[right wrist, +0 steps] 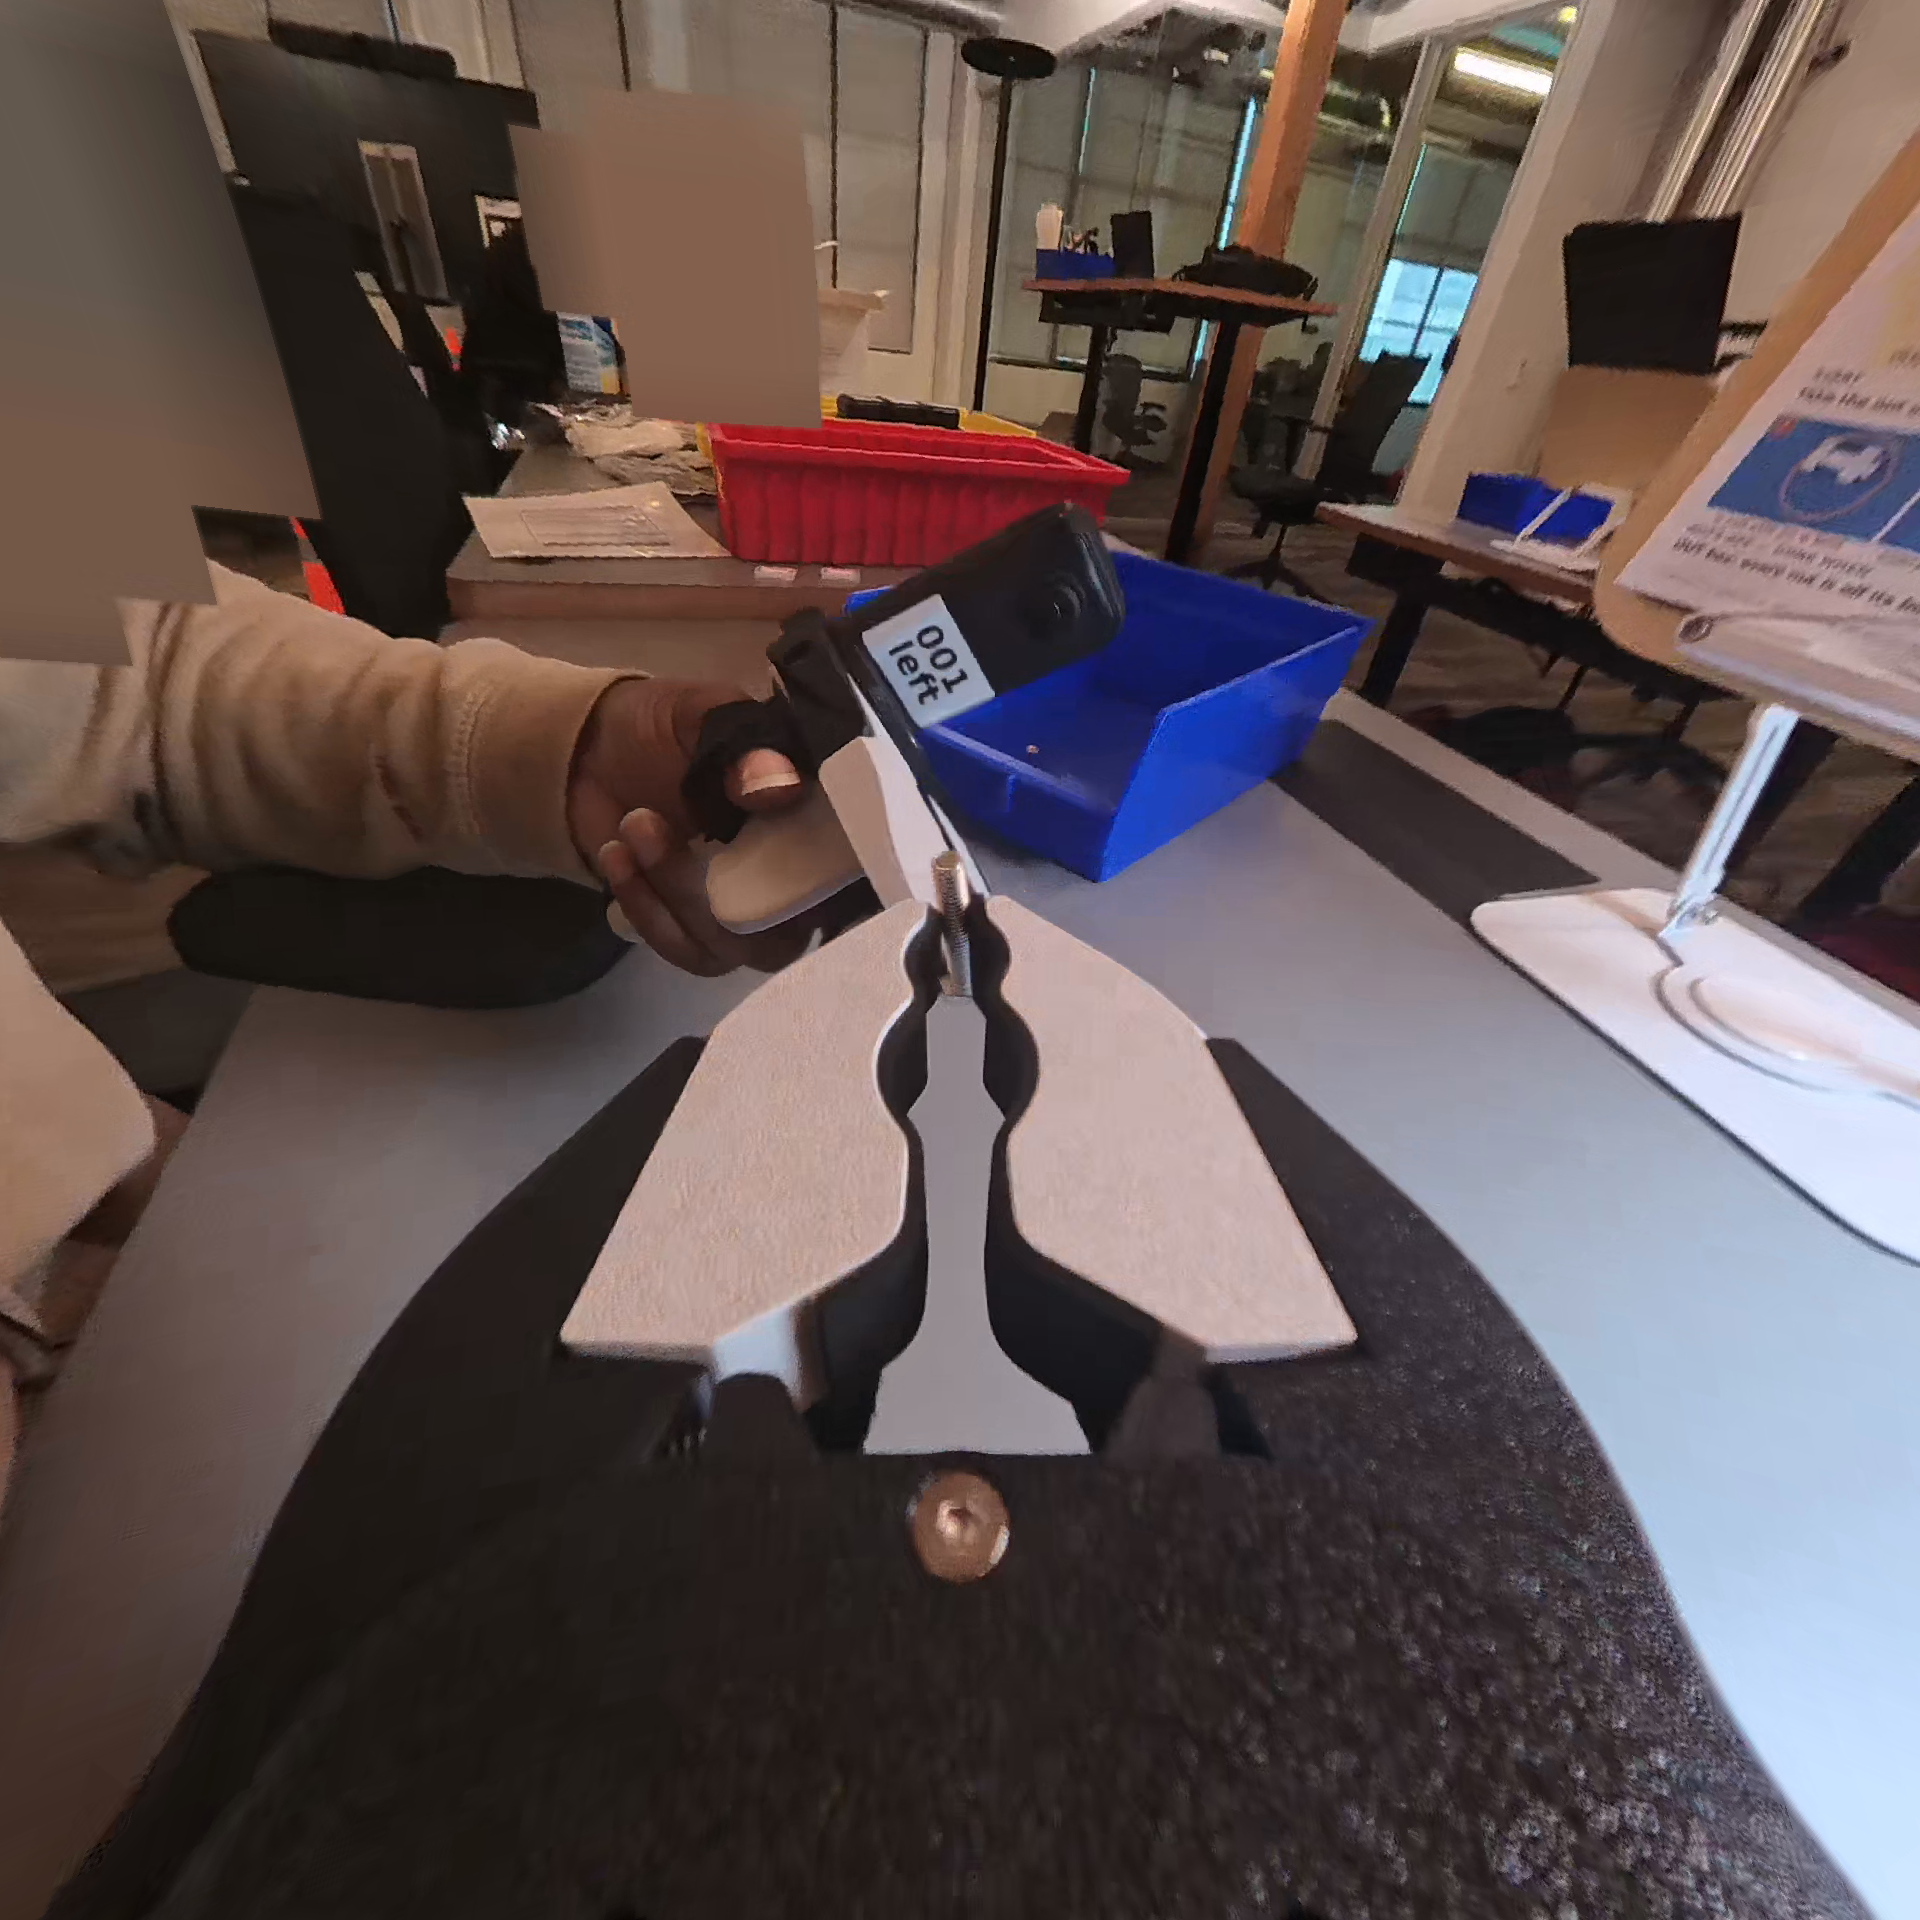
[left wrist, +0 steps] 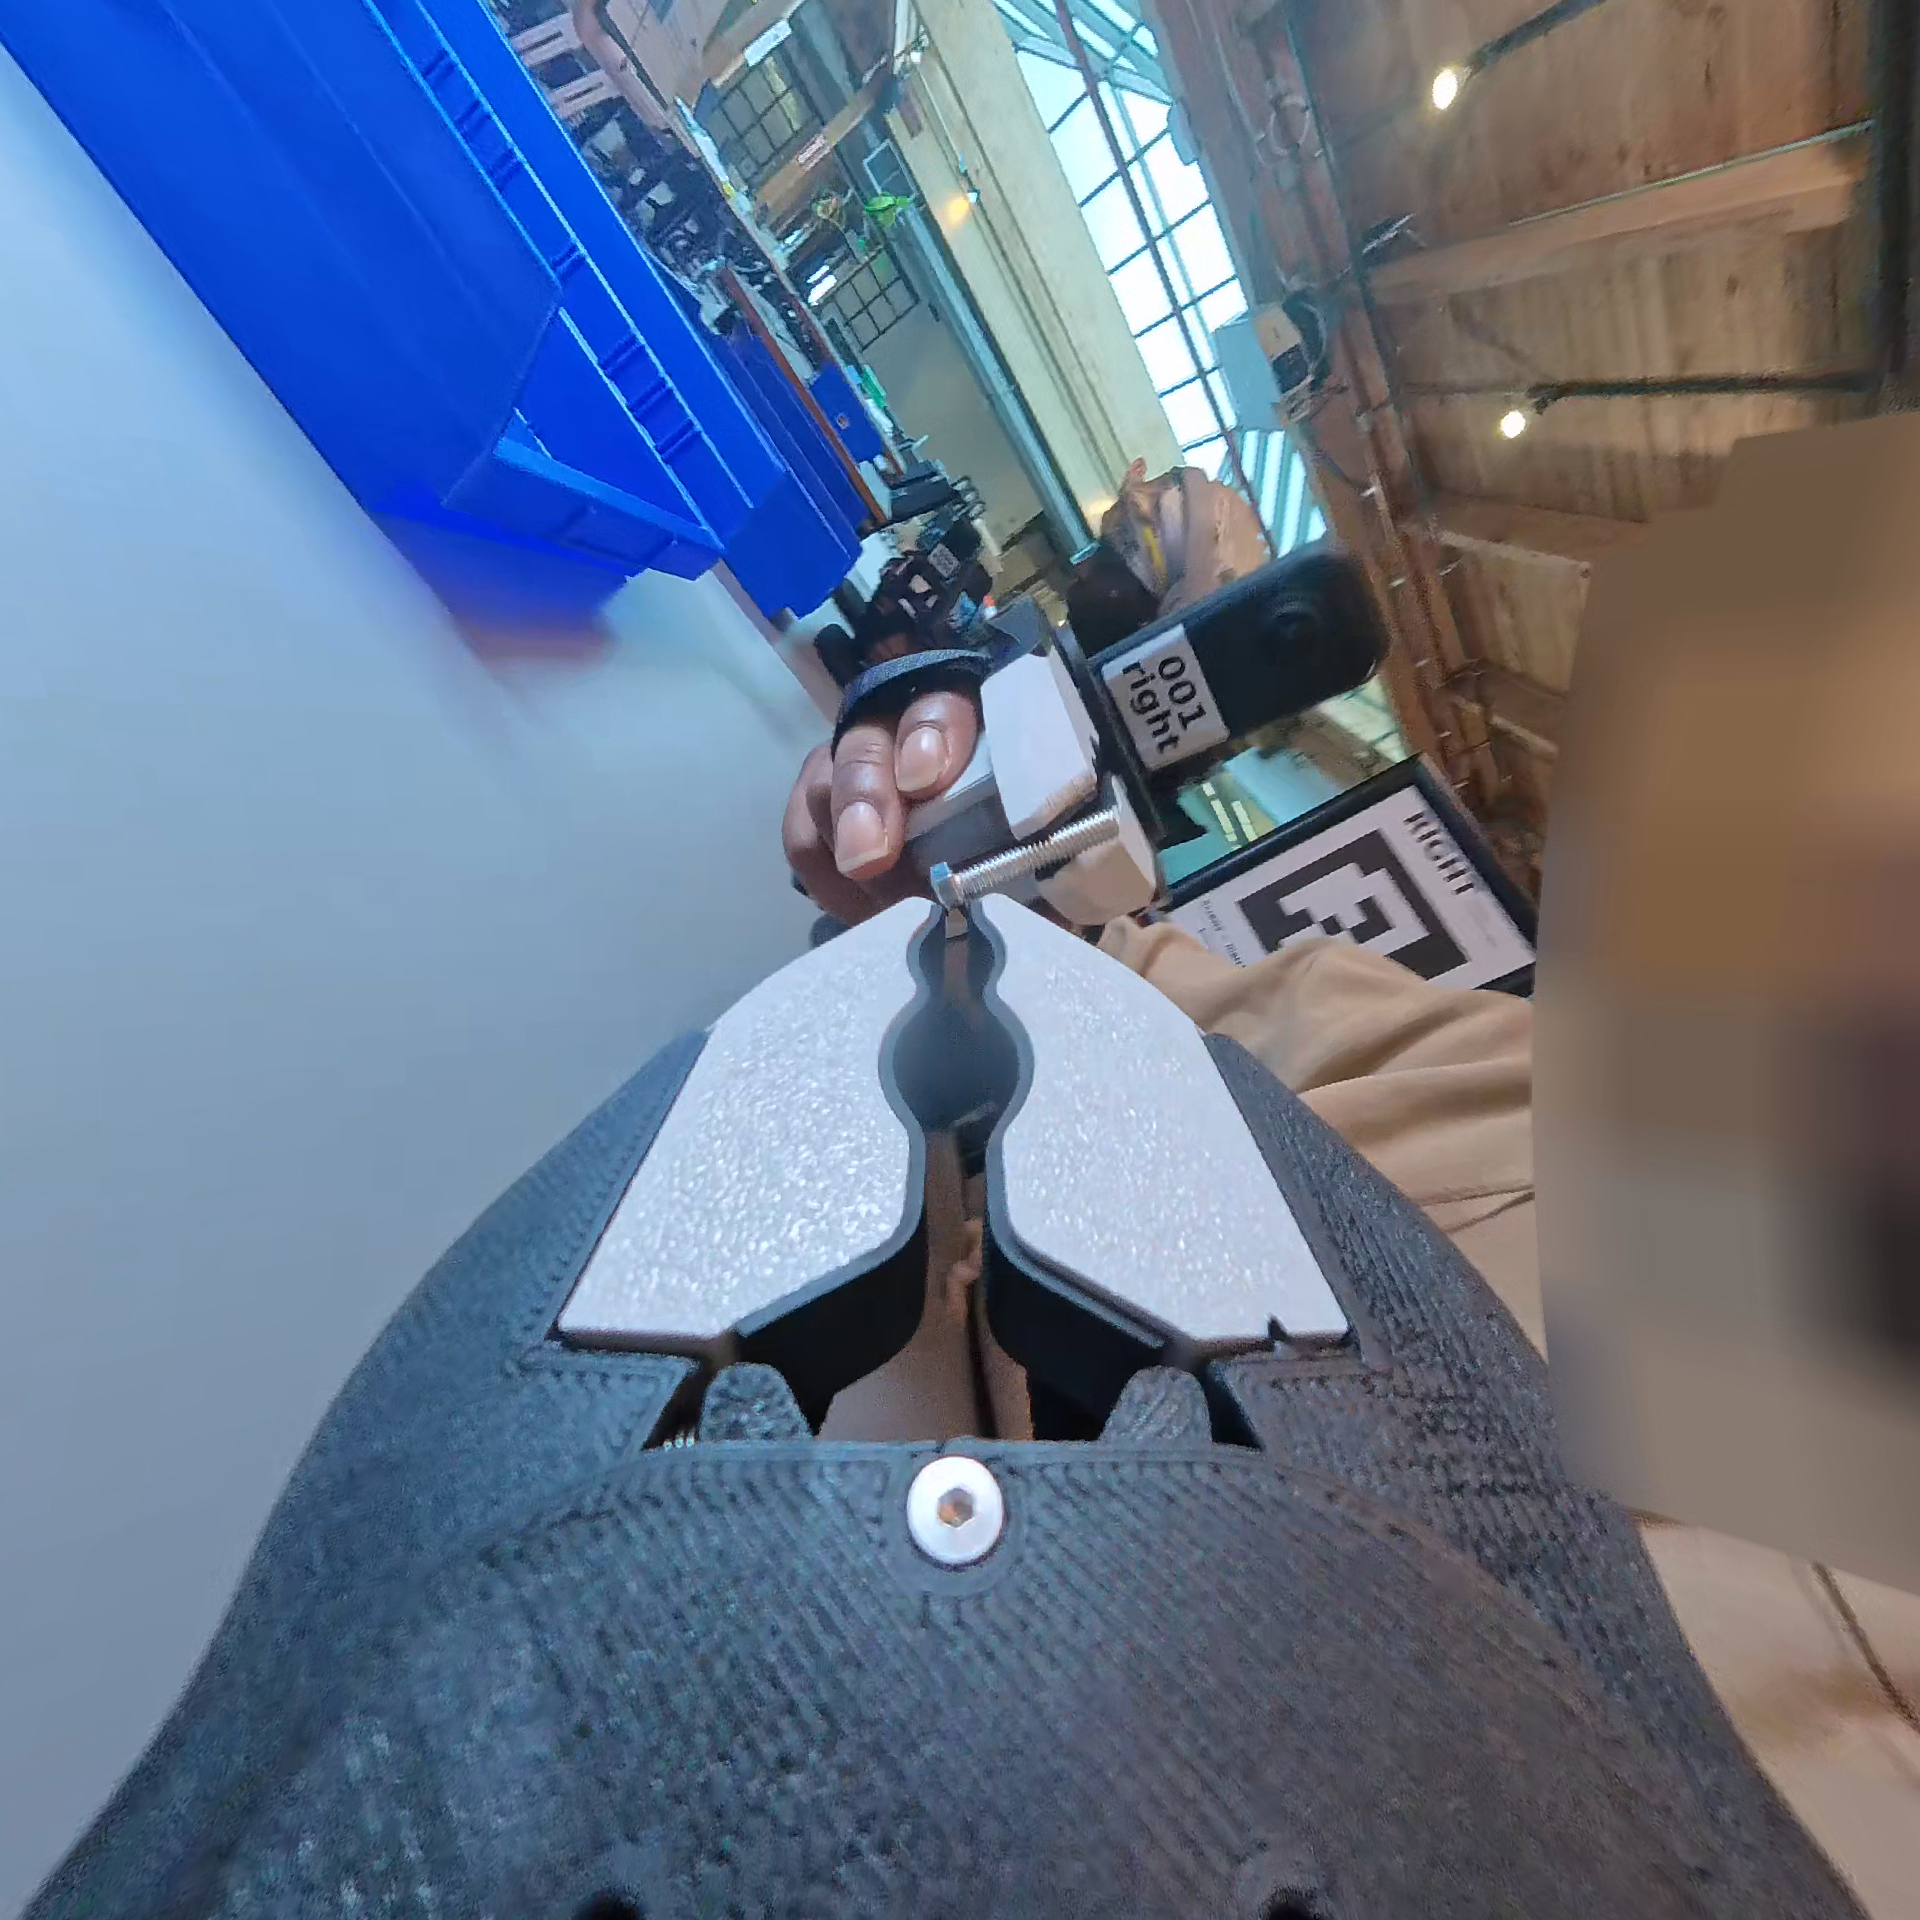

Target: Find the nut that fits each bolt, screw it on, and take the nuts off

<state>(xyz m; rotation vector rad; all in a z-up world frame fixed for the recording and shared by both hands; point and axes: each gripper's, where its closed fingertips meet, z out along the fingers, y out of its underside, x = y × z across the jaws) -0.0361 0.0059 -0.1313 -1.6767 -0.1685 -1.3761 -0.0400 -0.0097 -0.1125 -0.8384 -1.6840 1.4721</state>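
Note:
My right gripper (right wrist: pixel 956 935) is shut on a silver threaded bolt (right wrist: pixel 951 925), held in the notch at its tips with the free end pointing away. In the left wrist view the bolt (left wrist: pixel 1023 852) sticks out sideways from the right gripper (left wrist: pixel 1086 831). A small hex nut (left wrist: pixel 940 885) sits at its free end. My left gripper (left wrist: pixel 951 916) is shut, with its tips pinching that nut. In the right wrist view the left gripper (right wrist: pixel 930 883) meets the bolt's end from the left and hides the nut. Both are held above the grey table (right wrist: pixel 1351 1039).
A blue bin (right wrist: pixel 1122 727) stands on the table just behind the grippers and also shows in the left wrist view (left wrist: pixel 416 312). A red bin (right wrist: pixel 904 499) is farther back. A white stand (right wrist: pixel 1662 966) holding an instruction sheet (right wrist: pixel 1787 488) is at the right. A black-and-white marker card (left wrist: pixel 1351 914) lies near the person. Left and right tips are no more than a few centimetres apart.

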